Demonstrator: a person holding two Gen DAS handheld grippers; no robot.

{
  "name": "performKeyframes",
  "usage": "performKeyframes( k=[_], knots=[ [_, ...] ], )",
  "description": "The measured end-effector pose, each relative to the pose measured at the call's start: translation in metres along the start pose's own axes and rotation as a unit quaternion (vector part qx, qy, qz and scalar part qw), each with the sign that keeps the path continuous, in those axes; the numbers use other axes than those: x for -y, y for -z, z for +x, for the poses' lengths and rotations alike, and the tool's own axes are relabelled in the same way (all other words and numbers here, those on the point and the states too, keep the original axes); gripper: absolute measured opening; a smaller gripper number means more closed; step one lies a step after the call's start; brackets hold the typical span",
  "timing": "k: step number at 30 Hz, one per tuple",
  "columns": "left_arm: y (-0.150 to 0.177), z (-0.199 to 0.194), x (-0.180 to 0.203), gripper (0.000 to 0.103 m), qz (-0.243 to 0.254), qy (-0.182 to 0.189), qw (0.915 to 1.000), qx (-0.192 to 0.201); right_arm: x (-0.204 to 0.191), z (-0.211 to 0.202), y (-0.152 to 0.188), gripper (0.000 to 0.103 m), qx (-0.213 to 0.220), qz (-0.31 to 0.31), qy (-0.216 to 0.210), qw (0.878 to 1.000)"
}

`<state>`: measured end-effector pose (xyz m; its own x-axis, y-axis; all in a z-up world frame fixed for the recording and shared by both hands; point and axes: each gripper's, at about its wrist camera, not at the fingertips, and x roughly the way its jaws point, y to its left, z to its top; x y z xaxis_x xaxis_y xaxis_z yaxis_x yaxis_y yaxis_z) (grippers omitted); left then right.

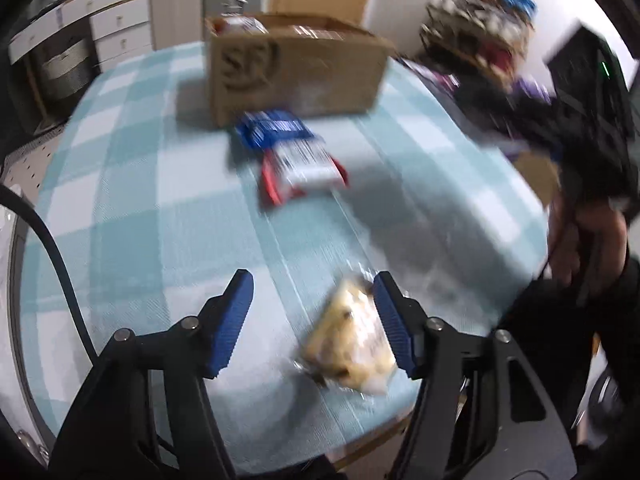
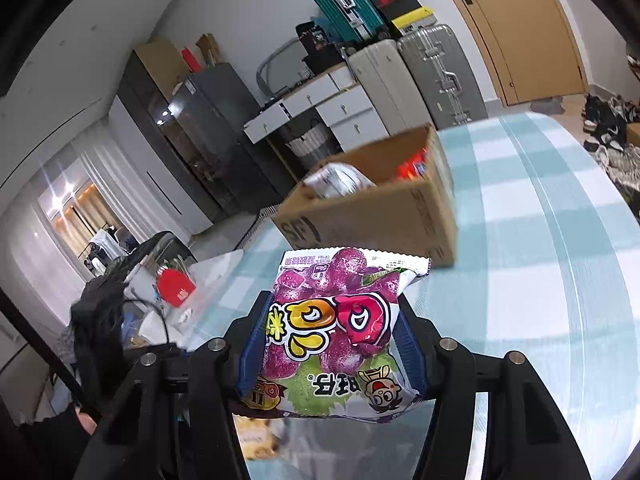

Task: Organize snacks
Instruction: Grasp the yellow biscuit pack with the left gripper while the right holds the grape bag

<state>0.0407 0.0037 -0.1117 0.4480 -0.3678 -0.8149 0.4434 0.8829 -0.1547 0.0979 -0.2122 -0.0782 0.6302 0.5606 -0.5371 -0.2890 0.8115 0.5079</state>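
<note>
My left gripper [image 1: 313, 278] is open, low over the blue checked tablecloth [image 1: 132, 184]. A clear packet of yellow snack [image 1: 350, 344] lies on the cloth beside its right finger [image 1: 394, 328], and the left finger stands well apart from it. Further on lie a blue packet [image 1: 272, 128] and a red and white packet [image 1: 304, 168], in front of an open cardboard box [image 1: 296, 68]. My right gripper [image 2: 332, 304] is shut on a purple grape gummy bag [image 2: 336, 320], held above the cloth [image 2: 540, 240] short of the box [image 2: 380, 208], which holds a silver bag [image 2: 340, 180] and a red packet [image 2: 412, 168].
A person's hand [image 1: 592, 240] and dark sleeve show at the table's right edge. A shelf of mixed goods [image 1: 480, 20] stands beyond it. Suitcases [image 2: 420, 76], white drawers [image 2: 332, 108] and a dark cabinet [image 2: 200, 140] line the far wall. A red carton [image 2: 176, 286] sits left of the table.
</note>
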Motion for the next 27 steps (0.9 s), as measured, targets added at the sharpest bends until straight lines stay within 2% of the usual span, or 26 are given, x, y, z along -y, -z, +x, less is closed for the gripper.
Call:
performKeyframes(
  k=[4,5,6,7,11,17,25,27],
  knots=[
    [0.015,0.010,0.015,0.063,0.028,0.009,0.9994,-0.018,0.012,0.001,0.010,0.058,-0.001,0.010,0.000,1.000],
    [0.016,0.009,0.016,0.068,0.029,0.014,0.9993,-0.017,0.014,0.000,0.010,0.058,0.000,0.012,-0.001,1.000],
    [0.018,0.007,0.018,0.078,0.030,0.020,0.9992,-0.016,0.015,0.000,0.011,0.058,0.001,0.013,-0.001,1.000],
    [0.019,0.006,0.019,0.080,0.032,0.026,0.9990,-0.013,0.017,-0.002,0.012,0.058,0.003,0.015,-0.001,1.000],
    [0.018,0.006,0.020,0.080,0.036,0.049,0.9979,-0.022,0.019,0.000,0.009,0.058,0.005,0.022,0.000,1.000],
    [0.012,0.029,0.012,0.081,0.025,0.057,0.9965,-0.056,0.021,-0.003,0.009,0.058,0.006,0.034,-0.003,0.999],
    [0.010,0.033,0.015,0.081,0.043,0.041,0.9963,-0.063,0.024,-0.006,0.010,0.058,0.011,0.043,-0.004,0.999],
    [0.010,0.038,0.020,0.077,0.053,0.030,0.9961,-0.063,0.025,-0.006,0.010,0.059,0.011,0.043,-0.004,0.999]
  ],
)
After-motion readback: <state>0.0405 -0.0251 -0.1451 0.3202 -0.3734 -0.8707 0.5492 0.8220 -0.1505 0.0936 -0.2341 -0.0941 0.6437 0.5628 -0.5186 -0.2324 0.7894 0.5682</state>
